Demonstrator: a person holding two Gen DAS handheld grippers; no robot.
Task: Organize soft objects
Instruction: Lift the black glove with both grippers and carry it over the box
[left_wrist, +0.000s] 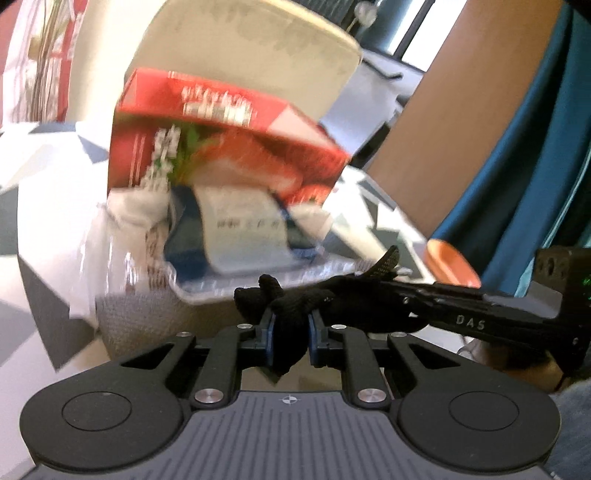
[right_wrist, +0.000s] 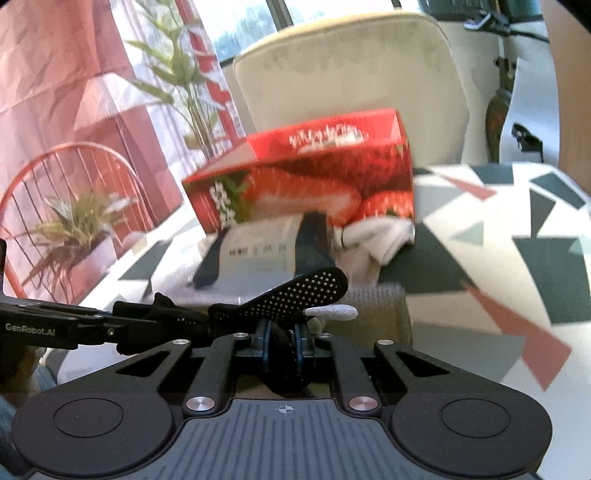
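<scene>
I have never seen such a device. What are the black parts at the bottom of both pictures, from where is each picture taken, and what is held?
A person holds two hand grippers, each carrying a camera that looks along its fingers. One picture is from the left gripper, the other from the right gripper. Both are shut on one black glove, stretched between them. Ahead, on a patterned tablecloth, stands a red strawberry box with a blue-and-white packet and white cloth before it. A cream chair stands behind.

Glove (right_wrist: 295, 299) black with white dots — box (right_wrist: 314, 170) red, strawberry print; tablecloth (right_wrist: 517, 229) white, grey-and-pink triangles.
</scene>
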